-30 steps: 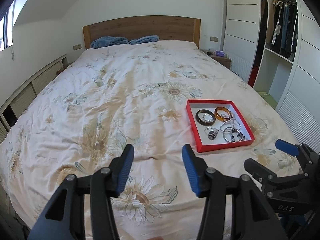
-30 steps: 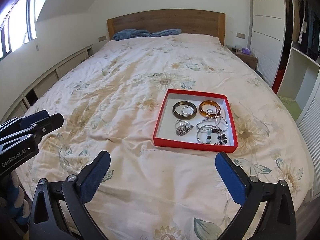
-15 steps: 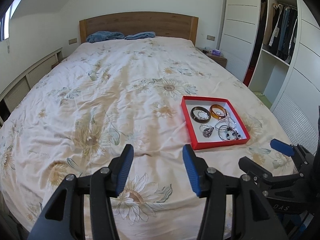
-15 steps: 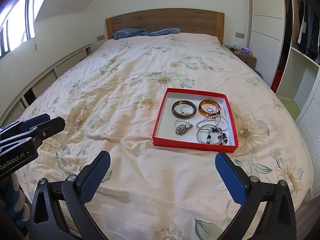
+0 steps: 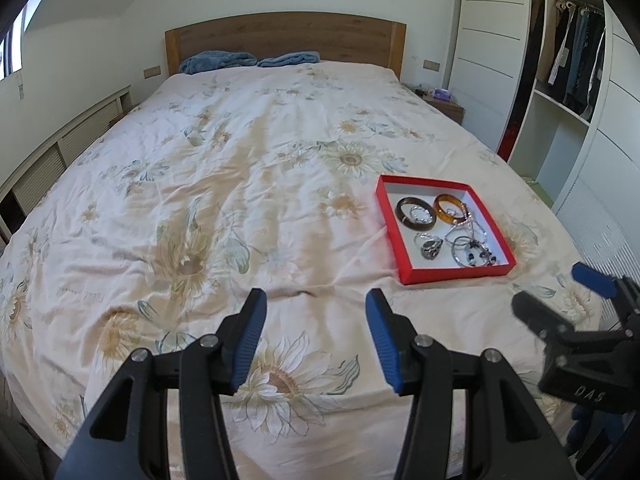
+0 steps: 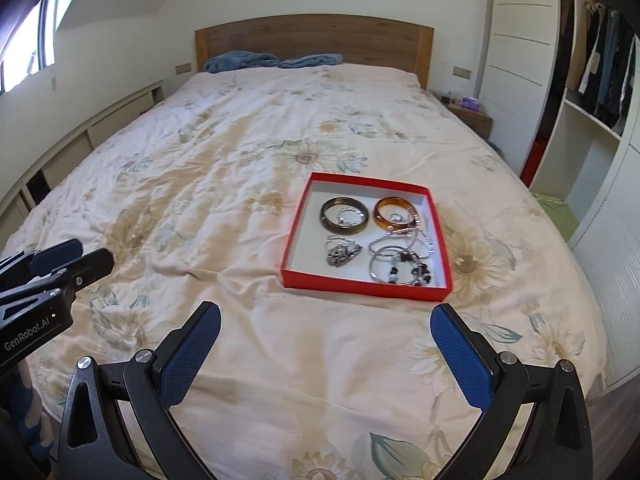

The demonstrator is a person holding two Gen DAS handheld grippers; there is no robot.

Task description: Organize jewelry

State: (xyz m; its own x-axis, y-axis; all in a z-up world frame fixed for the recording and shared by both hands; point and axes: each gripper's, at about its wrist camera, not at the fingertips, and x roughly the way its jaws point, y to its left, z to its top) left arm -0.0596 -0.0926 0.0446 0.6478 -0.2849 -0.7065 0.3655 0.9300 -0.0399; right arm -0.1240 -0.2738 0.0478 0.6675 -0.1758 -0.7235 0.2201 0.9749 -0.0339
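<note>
The red tray (image 6: 366, 284) lies on the bed (image 6: 200, 184), in the middle right of the right wrist frame. All the jewelry is inside it: a dark bangle (image 6: 344, 215), an amber bangle (image 6: 394, 212), and chains with beaded pieces (image 6: 400, 264) that lie tangled together. The right gripper (image 6: 326, 356) is wide open and holds nothing; the left gripper (image 5: 316, 340) is half open, also empty. Both hover over the near bed edge. This could be before sorting or after collecting; I cannot tell which.

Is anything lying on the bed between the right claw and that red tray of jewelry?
Nothing visible. Only bare floral bedspread lies between the open right gripper and the red tray.
</note>
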